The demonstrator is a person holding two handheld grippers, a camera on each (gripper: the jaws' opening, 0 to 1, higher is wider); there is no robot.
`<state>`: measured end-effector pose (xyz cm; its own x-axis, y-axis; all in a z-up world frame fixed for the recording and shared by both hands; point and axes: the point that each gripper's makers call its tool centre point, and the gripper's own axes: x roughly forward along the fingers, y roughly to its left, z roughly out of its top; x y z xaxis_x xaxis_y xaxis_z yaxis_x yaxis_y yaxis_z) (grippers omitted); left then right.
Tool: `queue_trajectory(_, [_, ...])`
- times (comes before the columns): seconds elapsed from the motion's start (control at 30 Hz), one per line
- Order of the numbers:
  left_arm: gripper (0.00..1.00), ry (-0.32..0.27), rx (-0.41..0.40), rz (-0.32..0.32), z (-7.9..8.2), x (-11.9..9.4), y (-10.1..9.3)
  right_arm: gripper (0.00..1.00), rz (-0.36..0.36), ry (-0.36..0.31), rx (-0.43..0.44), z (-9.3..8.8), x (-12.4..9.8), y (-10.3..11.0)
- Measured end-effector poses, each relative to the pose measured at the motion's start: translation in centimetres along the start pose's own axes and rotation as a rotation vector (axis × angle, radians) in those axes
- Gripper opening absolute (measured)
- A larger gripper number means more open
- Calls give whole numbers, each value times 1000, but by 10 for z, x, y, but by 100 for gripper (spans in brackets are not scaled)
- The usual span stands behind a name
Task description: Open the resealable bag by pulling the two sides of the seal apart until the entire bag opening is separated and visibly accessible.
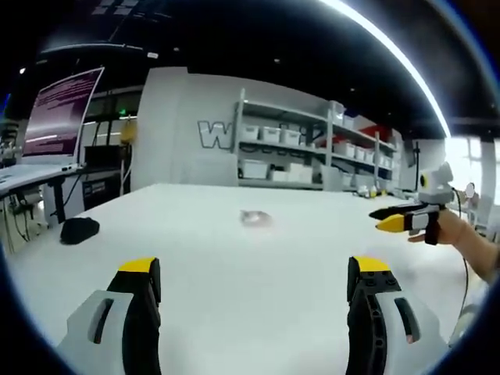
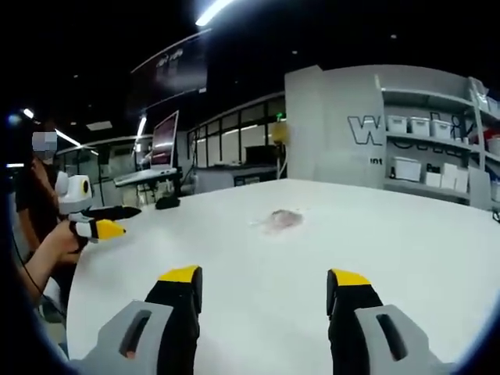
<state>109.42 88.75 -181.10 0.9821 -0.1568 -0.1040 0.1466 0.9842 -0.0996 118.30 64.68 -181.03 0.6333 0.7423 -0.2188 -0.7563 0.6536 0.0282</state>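
one resealable bag [image 1: 255,218] on table [image 1: 234,297] | two grippers, jaws apart, empty

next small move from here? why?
Probably bring both grippers forward to the small clear plastic resealable bag lying flat mid-way across the white table. The left gripper and right gripper both have jaws spread wide and empty, well short of the bag, so nothing grips its seal yet.

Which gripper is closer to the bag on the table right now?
Neither clearly: the two look about equally far. The left gripper and right gripper, both open, hover apart over the table, each pointed at the resealable bag lying well ahead, untouched.
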Motion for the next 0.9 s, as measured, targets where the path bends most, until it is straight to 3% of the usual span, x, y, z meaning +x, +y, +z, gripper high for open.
queue_trajectory(0.9, [100, -15, 22, 11, 8, -1, -5, 62, 47, 0, -6, 9, 14, 0])
